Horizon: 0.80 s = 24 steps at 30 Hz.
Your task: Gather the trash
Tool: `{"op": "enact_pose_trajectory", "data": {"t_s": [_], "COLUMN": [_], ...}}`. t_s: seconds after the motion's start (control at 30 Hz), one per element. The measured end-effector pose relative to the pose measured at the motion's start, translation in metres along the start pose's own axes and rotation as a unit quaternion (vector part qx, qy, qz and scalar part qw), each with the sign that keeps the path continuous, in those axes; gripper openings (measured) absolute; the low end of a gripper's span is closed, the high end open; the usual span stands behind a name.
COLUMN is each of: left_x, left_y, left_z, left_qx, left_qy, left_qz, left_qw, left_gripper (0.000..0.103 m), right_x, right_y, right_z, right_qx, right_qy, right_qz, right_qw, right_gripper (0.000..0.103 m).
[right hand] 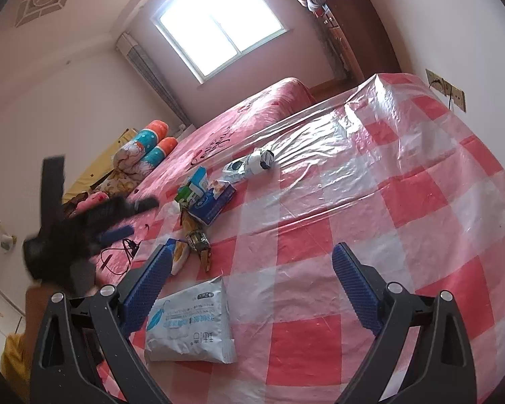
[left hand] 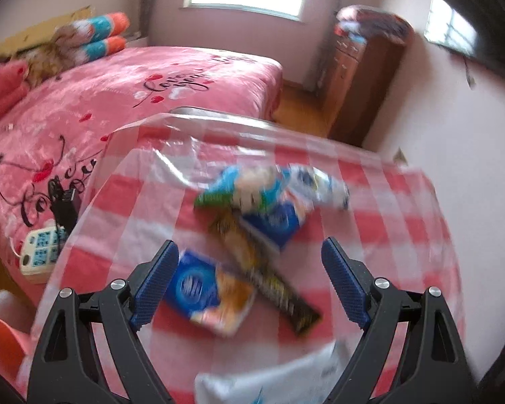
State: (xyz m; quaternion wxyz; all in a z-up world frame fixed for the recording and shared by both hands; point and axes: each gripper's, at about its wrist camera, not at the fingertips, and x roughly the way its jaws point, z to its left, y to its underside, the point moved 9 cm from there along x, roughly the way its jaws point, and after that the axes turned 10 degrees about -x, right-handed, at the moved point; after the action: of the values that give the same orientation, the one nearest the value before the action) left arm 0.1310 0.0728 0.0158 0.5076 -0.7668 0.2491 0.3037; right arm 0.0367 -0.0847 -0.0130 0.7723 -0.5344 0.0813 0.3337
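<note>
Jaws of both the left gripper (left hand: 249, 282) and right gripper (right hand: 250, 289) gape wide, empty; on the red-and-white checked plastic-covered bench (right hand: 404, 202) lie a blue-and-orange snack wrapper (left hand: 207, 294), a dark foil bar wrapper (left hand: 269, 269) and a flat white plastic pouch (right hand: 192, 323); slick film could slide aside if pinched askew.

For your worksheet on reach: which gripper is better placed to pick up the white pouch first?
Probably the right gripper: the white pouch lies by its open fingers. The left gripper faces the blue wrapper.

Checked table (right hand: 404, 202): wrappers (right hand: 205, 198), white pouch (right hand: 192, 326).
</note>
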Motion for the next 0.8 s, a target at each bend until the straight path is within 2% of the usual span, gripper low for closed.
{"op": "enact_pose_trajectory", "data": {"t_s": [0.07,0.13,0.3,0.37,0.6,0.7,0.8], "left_x": [0.015,0.034,0.083,0.093,0.115,0.132,0.137], "left_y": [-0.017,-0.030,-0.046,-0.050,-0.064,-0.058,-0.052], "left_z": [0.004,0.012,0.021,0.018,0.013,0.016,0.015], "left_qx": [-0.040,-0.070,-0.115,-0.121,-0.109,-0.120,-0.106], "left_qy": [0.003,-0.010,-0.044,-0.034,-0.070,-0.066,-0.068], "left_qz": [-0.002,0.004,0.036,0.042,0.043,0.071,0.072], "left_qw": [0.9992,0.9975,0.9917,0.9912,0.9907,0.9880,0.9895], "left_gripper": [0.087,0.087,0.087,0.087,0.088,0.088,0.089], "right_x": [0.001,0.004,0.005,0.005,0.006,0.009,0.010], "right_y": [0.000,0.000,0.001,0.000,0.001,0.001,0.001], "right_z": [-0.002,-0.005,-0.013,-0.015,-0.023,-0.024,-0.023], "right_qx": [0.002,0.007,0.022,0.026,0.037,0.037,0.037], "right_qy": [-0.001,-0.003,-0.007,-0.008,-0.012,-0.013,-0.014], "right_qz": [0.002,0.004,0.009,0.009,0.013,0.016,0.017], "right_qw": [1.000,1.000,1.000,1.000,0.999,0.999,0.999], "right_gripper": [0.095,0.095,0.095,0.095,0.095,0.095,0.095]}}
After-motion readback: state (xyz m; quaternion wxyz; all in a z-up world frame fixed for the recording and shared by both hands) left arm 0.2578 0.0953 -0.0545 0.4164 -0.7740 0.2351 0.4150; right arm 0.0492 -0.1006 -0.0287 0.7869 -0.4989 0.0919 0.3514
